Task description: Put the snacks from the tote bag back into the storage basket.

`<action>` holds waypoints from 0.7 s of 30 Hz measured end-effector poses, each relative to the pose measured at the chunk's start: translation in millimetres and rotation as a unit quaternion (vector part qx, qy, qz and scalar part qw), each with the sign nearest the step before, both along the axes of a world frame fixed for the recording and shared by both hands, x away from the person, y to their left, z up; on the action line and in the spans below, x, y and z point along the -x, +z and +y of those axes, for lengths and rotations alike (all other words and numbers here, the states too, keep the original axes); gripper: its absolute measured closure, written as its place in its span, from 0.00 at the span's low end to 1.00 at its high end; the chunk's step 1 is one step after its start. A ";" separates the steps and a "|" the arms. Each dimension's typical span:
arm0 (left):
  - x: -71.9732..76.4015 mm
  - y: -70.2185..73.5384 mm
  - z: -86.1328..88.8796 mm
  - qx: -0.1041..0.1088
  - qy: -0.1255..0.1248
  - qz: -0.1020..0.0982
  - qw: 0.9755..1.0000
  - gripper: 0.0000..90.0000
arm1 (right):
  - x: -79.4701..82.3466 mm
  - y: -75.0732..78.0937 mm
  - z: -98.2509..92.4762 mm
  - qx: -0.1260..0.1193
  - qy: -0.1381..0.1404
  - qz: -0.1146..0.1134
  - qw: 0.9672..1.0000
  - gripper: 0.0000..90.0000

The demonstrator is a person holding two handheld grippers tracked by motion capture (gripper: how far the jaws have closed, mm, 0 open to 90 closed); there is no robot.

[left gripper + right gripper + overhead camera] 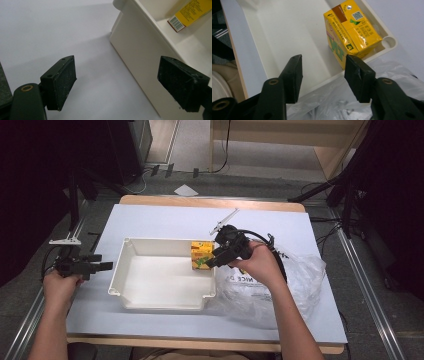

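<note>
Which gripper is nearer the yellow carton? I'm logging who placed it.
Right. The right gripper hangs open just beside the yellow carton in the tray; the left gripper waits outside the tray's far wall.

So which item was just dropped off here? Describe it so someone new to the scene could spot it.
Start at the white tray in the middle of the table. In its far right corner stands a small yellow drink carton with green print, just beyond the open right claw. It is the sole thing inside the tray; the clear plastic bag lies outside, to the tray's right.
</note>
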State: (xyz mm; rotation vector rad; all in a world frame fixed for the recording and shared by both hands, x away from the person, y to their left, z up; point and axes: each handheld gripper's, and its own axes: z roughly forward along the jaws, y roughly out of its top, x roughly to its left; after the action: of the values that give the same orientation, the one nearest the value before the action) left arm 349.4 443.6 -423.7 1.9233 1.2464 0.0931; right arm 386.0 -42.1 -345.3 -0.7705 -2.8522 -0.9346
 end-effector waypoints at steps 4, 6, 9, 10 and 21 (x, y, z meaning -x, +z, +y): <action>0.2 0.1 0.4 0.000 0.001 0.000 1.000 0.18 | -1.5 1.4 -8.7 -0.015 -0.002 -0.002 1.000 0.45; 0.3 0.1 0.3 0.000 0.001 0.001 1.000 0.18 | -1.3 1.4 -12.6 -0.020 -0.008 -0.006 1.000 0.40; 0.2 -0.1 0.3 -0.001 0.000 0.001 1.000 0.18 | -1.4 2.2 -18.3 -0.022 -0.016 -0.001 1.000 0.39; 0.2 -0.1 0.3 -0.001 0.000 0.001 1.000 0.18 | -1.9 2.5 -20.5 -0.023 -0.015 -0.001 1.000 0.38; 0.2 -0.4 0.6 -0.002 -0.001 0.002 1.000 0.18 | -3.4 1.8 -39.0 -0.023 -0.015 -0.007 1.000 0.29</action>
State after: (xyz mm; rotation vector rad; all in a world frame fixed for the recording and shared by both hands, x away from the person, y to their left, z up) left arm 349.2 444.2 -424.1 1.9299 1.2482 0.0904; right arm 389.4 -81.2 -343.5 -0.8060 -2.8274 -1.0106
